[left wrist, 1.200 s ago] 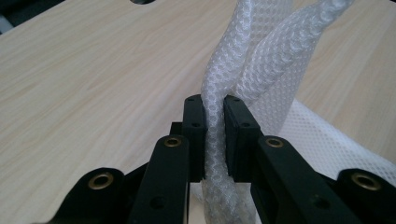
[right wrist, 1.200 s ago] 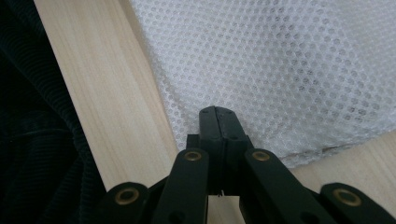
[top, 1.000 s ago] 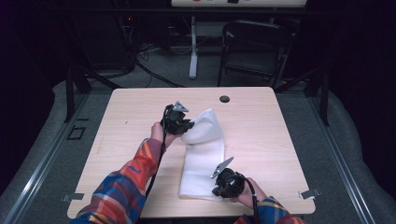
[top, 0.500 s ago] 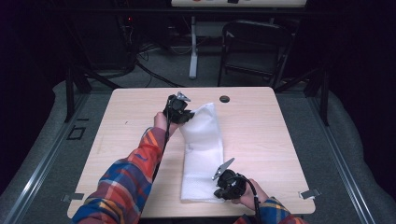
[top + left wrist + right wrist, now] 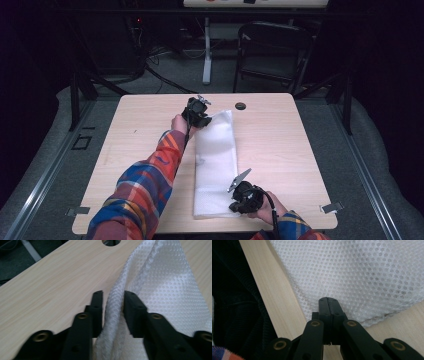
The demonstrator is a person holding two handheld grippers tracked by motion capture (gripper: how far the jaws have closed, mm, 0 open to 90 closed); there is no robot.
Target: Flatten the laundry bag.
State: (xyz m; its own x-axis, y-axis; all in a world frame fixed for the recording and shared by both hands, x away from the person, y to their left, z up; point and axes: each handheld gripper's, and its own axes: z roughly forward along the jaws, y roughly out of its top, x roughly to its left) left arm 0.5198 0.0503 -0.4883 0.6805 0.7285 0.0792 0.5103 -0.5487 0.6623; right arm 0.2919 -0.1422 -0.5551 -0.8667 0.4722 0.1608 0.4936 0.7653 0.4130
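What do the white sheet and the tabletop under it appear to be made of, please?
The white sheet looks like bubble wrap or dimpled foam plastic: regular small dots, slight sheen, soft folds. The tabletop looks like pale wood-grain laminate, matte with fine straight grain; solid wood cannot be ruled out.

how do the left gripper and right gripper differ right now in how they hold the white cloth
The black left gripper stands with its jaws parted, having just been opening, a fold of the white dotted mesh cloth loose between them; the black right gripper has its jaws pressed together at the cloth's edge. In the high view the left works the cloth's far end, the right its near corner. Both are hand-held by plaid-sleeved arms.
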